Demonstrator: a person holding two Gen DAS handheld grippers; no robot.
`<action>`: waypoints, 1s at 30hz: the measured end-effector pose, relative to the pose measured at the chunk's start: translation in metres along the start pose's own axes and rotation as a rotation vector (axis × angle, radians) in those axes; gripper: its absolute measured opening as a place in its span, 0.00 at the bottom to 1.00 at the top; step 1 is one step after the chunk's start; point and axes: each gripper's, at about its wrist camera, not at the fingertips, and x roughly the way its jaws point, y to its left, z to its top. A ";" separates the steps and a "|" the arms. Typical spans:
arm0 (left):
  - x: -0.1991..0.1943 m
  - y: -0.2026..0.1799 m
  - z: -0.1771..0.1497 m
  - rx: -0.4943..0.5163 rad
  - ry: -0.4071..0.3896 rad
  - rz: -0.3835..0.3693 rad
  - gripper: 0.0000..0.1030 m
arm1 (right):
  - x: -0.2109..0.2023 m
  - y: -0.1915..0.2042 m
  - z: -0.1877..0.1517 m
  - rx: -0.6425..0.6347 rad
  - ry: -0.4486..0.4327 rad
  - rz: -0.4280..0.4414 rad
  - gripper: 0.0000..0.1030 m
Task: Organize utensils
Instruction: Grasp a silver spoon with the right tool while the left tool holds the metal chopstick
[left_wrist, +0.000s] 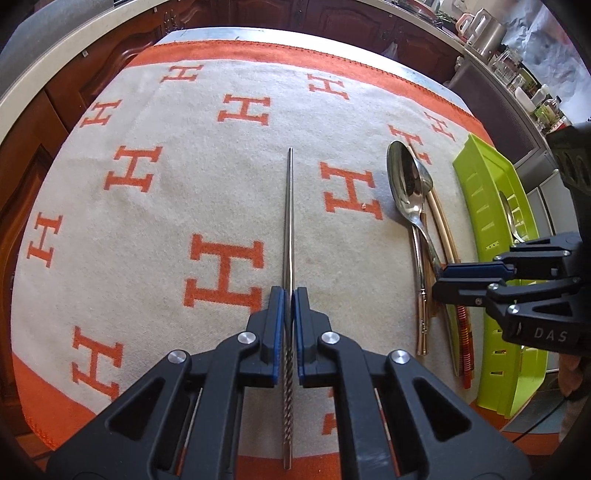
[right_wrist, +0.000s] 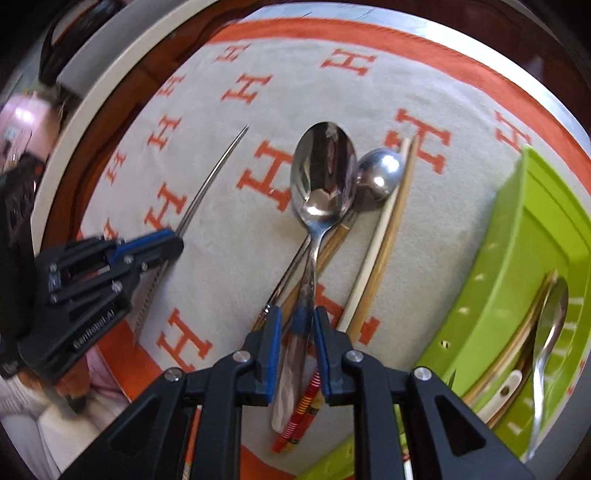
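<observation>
Looking down my right wrist, I see inside the green tray (right_wrist: 524, 236) at three o'clock, where a spoon and chopsticks lie half cut off; my left view shows only its rim. My right gripper (right_wrist: 297, 332) stands parted astride the big spoon's (right_wrist: 323, 177) handle, not pressing. My left gripper (left_wrist: 289, 312) is clamped on the steel chopstick (left_wrist: 289, 206), pointing twelve o'clock.

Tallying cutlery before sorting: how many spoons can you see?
3. A large spoon lies bowl-up on the cloth, a smaller spoon lies bowl-down beside it, and one spoon lies in the green tray. More may be hidden.
</observation>
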 end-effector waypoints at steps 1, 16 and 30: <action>0.000 0.000 0.000 0.000 0.001 -0.004 0.04 | 0.001 0.000 0.003 -0.016 0.017 0.003 0.20; 0.001 0.009 0.003 -0.033 0.016 -0.056 0.04 | -0.003 0.009 -0.011 0.011 -0.053 -0.031 0.09; 0.001 0.007 0.001 -0.038 0.007 -0.039 0.04 | -0.001 0.047 -0.032 -0.047 -0.162 -0.126 0.07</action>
